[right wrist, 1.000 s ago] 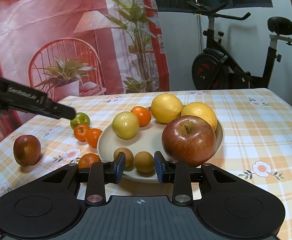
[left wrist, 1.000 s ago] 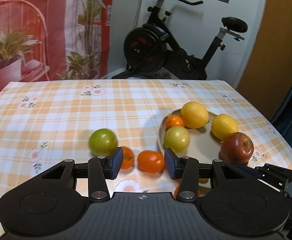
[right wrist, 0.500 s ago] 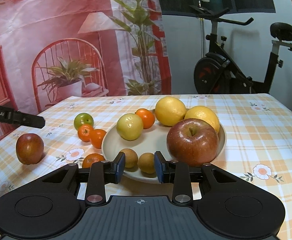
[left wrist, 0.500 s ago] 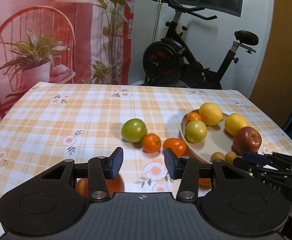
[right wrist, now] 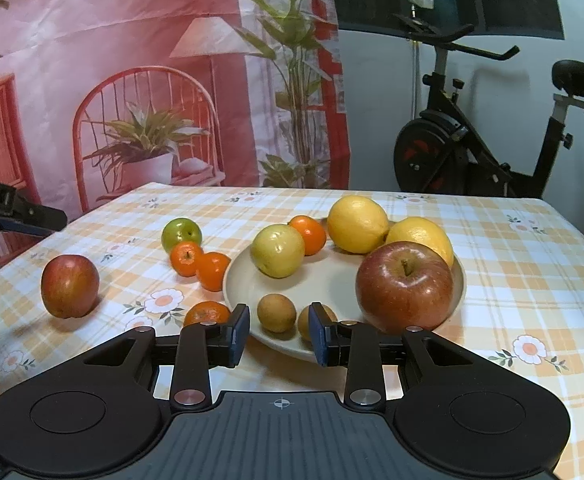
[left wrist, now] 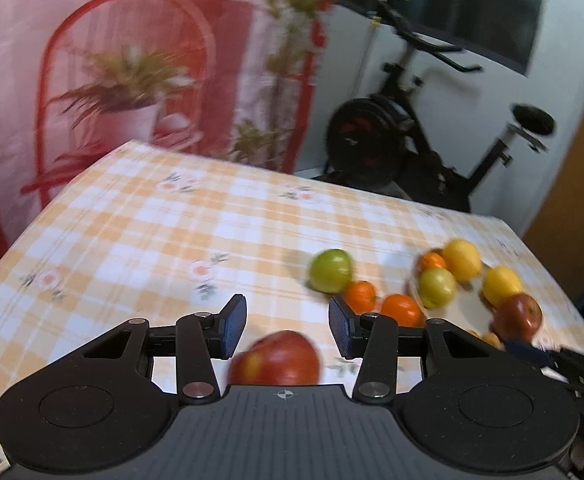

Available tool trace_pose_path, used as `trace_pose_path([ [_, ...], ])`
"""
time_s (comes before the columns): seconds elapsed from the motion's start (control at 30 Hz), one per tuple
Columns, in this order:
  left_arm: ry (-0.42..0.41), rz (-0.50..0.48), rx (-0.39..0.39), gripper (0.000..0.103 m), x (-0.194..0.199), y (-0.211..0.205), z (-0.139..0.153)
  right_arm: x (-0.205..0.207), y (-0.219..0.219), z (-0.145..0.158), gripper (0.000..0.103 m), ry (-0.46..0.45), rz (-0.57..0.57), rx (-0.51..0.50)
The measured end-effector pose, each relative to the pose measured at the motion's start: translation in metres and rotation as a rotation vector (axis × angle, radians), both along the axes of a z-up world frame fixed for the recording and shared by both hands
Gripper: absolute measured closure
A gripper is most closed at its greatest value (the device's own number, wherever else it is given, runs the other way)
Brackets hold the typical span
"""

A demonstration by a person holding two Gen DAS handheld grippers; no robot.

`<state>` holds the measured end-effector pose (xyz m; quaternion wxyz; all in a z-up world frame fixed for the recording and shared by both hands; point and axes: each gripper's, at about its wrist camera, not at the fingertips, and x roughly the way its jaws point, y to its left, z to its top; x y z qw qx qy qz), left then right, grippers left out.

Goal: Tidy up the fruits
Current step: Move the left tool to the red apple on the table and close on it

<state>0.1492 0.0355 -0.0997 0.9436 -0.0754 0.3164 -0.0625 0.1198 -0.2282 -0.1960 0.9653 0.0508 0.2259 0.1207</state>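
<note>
A cream plate [right wrist: 332, 280] holds a big red apple [right wrist: 404, 286], two lemons [right wrist: 358, 224], a yellow-green fruit [right wrist: 278, 250], a mandarin [right wrist: 308, 234] and two small brown fruits [right wrist: 276, 312]. My right gripper [right wrist: 279, 334] hovers at the plate's near rim, its jaws a narrow gap apart with nothing between them. Left of the plate lie a green apple [right wrist: 181, 234], three mandarins [right wrist: 212, 270] and a second red apple [right wrist: 70, 286]. My left gripper [left wrist: 287, 330] is open and empty above that red apple [left wrist: 276, 358], which shows blurred below its fingertips, not touched.
The checked tablecloth [left wrist: 152, 240] stretches bare to the left and far side, ending in table edges. An exercise bike [right wrist: 472, 152] and a printed backdrop [right wrist: 132, 80] stand behind. A finger of the left gripper [right wrist: 44, 218] juts in at the left of the right wrist view.
My left gripper swung left, away from the mandarins and plate, and the loose red apple came into view beneath its jaws. The right gripper stayed put.
</note>
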Motion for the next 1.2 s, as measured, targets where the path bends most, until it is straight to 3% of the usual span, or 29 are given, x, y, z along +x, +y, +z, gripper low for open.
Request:
trace_pose_path([
  [0.17, 0.058, 0.085, -0.081, 0.056, 0.007, 0.033, -0.01, -0.001, 0.008, 0.002, 0.072, 0.005, 0.008, -0.025],
  [0.3, 0.088, 0.088, -0.121, 0.056, 0.014, 0.041, -0.019, 0.0, 0.013, 0.003, 0.072, 0.016, 0.01, -0.047],
  [0.8, 0.107, -0.02, -0.192, 0.055, 0.009, 0.045, -0.034, -0.005, 0.033, 0.007, 0.071, 0.045, 0.04, -0.102],
  [1.2, 0.128, -0.169, -0.213, 0.054, 0.004, 0.022, -0.038, -0.004, 0.06, 0.009, 0.067, 0.071, 0.146, -0.136],
])
